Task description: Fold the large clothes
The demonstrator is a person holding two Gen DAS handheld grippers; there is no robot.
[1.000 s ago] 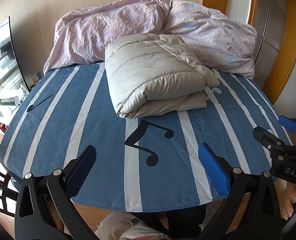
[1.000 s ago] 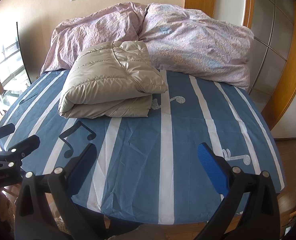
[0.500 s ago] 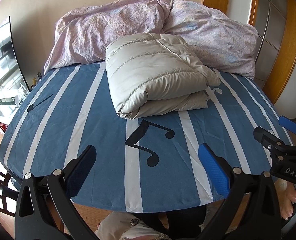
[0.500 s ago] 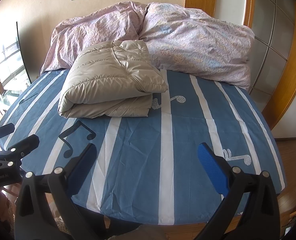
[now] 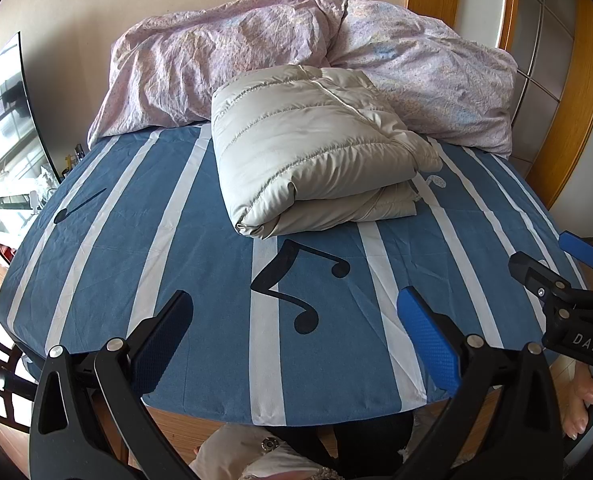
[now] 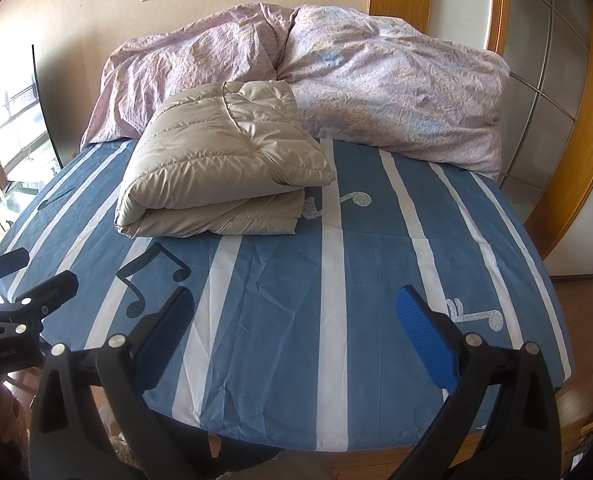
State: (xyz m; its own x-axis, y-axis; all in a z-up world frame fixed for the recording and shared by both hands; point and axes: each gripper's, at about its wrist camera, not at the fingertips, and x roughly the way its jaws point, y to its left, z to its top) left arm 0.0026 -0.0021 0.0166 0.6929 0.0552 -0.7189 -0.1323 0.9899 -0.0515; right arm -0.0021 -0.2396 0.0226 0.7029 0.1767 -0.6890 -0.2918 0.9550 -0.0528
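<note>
A beige puffer jacket point(image 5: 312, 152) lies folded into a thick rectangular bundle on the blue striped bed sheet point(image 5: 176, 240), near the pillows; it also shows in the right wrist view point(image 6: 224, 168). My left gripper point(image 5: 294, 320) is open and empty above the bed's near edge, well short of the jacket. My right gripper point(image 6: 294, 320) is open and empty, also back at the near edge. Each gripper shows at the side of the other's view, the right one point(image 5: 564, 280) and the left one point(image 6: 24, 284).
A crumpled pink floral duvet point(image 5: 296, 48) is heaped at the head of the bed behind the jacket. A wooden door frame point(image 6: 568, 160) stands on the right. A window point(image 5: 0, 140) is on the left. A bare foot point(image 5: 580, 400) is on the floor.
</note>
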